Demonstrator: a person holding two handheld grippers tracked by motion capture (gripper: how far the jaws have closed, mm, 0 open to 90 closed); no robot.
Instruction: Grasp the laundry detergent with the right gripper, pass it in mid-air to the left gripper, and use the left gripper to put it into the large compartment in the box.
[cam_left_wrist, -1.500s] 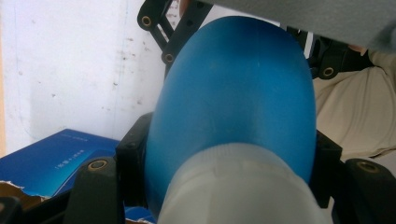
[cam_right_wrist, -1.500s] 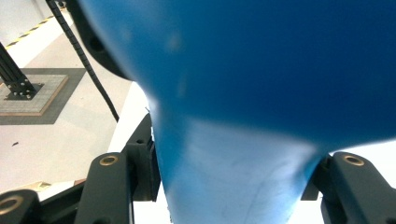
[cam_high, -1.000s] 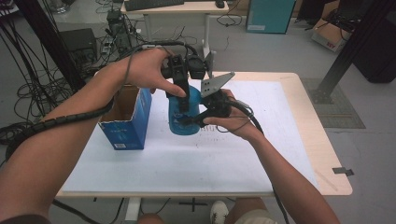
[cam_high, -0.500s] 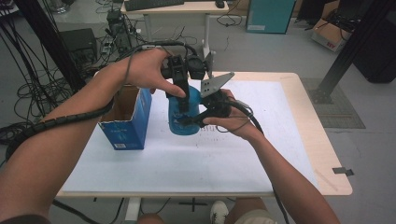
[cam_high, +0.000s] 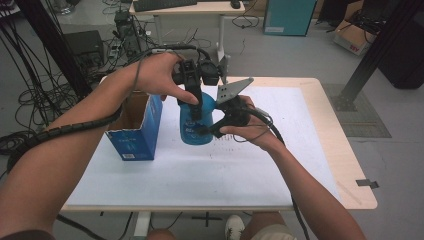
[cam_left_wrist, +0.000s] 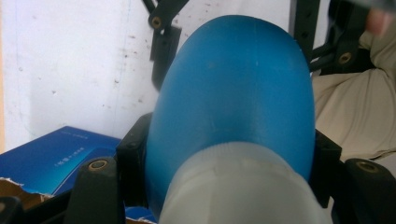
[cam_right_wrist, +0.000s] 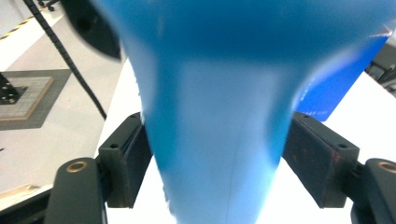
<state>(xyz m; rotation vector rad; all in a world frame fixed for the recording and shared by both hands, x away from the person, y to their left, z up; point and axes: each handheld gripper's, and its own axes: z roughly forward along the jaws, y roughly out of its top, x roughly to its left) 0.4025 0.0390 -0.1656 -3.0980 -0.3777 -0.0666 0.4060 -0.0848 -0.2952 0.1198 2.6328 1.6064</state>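
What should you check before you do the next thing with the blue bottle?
1. Left gripper clamped on the blue bottle near its white cap: ok.
2. Right gripper letting go: its jaws have just been opening around the bottle's body, and a small gap shows beside one pad: ok.
3. Bottle upright: ok.
4. Bottle's bottom resting on the table: cannot tell.
5. Blue box standing apart from the bottle, top open: ok.
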